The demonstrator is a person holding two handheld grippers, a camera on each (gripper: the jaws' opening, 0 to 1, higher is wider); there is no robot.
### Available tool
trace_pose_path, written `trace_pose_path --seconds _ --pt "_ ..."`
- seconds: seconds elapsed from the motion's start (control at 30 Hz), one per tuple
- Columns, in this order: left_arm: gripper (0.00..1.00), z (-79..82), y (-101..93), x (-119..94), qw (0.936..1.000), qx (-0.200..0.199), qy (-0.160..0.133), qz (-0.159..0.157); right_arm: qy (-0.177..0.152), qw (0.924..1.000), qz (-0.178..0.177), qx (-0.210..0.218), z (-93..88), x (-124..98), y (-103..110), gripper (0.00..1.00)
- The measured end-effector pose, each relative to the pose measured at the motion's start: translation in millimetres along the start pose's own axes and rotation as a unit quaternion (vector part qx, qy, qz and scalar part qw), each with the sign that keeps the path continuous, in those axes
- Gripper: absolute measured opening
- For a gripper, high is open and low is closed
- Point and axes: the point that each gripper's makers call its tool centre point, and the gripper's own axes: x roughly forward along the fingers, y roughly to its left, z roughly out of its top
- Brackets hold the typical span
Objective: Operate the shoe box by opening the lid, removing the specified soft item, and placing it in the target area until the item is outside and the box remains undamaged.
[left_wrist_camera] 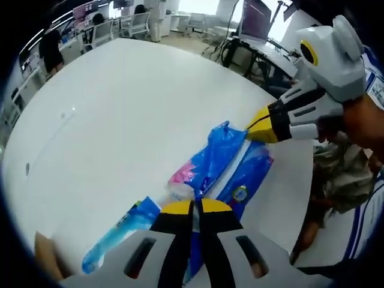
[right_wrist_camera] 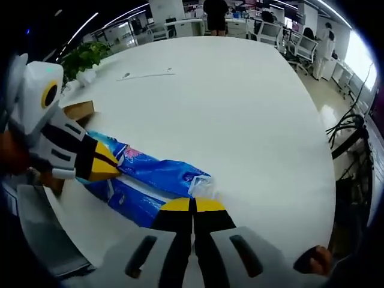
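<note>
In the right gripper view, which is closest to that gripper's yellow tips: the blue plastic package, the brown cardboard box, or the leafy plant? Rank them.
1. Blue plastic package: right at the right gripper, its jaws closed on the package's end.
2. Brown cardboard box: farther left, past the left gripper.
3. Leafy plant: farthest, at the table's far-left edge.

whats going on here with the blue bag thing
A person holds a claw in each hand, and both are shut on a blue plastic pack stretched between them on the white table. The left claw pinches one end, the right claw the other. A brown box edge sits off to the side, behind the pack.
</note>
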Motion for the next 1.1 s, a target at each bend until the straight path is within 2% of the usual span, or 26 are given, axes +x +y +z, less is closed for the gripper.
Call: trace_pose_path --seconds 0.23,0.4,0.47,0.57,0.7,0.83,0.87,0.93,1.1 --pt "0.04 -4.0 4.1 6.1 0.9998 0.014 0.0 0.014 0.006 1.0 0.005 0.003 -7.6 8.9 -0.2 0.0" --pt "0.12 -2.8 6.8 5.8 0.9993 0.027 -0.003 0.026 0.001 0.9999 0.002 0.015 -7.5 9.5 -3.2 0.01" --pt "0.16 -1.7 8.6 4.5 0.9991 0.029 -0.005 0.03 -0.003 1.0 -0.004 0.001 -5.3 7.5 -3.5 0.04" --pt "0.2 0.0 11.5 0.7 0.999 0.028 -0.012 0.033 -0.015 0.9999 -0.003 0.003 -0.5 3.9 -2.5 0.15" --pt "0.22 -1.0 13.0 -5.3 0.9991 0.024 -0.015 0.032 -0.017 0.9998 -0.002 0.006 0.8 -0.7 -0.2 0.16" --pt "0.28 4.8 9.7 -20.9 0.9987 0.02 -0.041 0.025 -0.039 0.9991 -0.011 0.013 10.3 -12.4 2.1 0.18" --pt "0.31 8.3 8.5 -23.2 0.998 0.022 -0.055 0.021 -0.039 0.9991 -0.015 0.013 9.9 -13.4 2.5 0.19" --pt "0.37 8.5 9.2 -27.5 0.9977 0.022 -0.061 0.023 -0.039 0.999 -0.02 0.012 10.1 -15.3 3.7 0.2" --pt "0.4 11.2 2.9 -49.1 0.9961 0.02 -0.086 0.009 -0.045 0.9985 -0.027 0.012 14.3 -26.7 13.2 0.19"
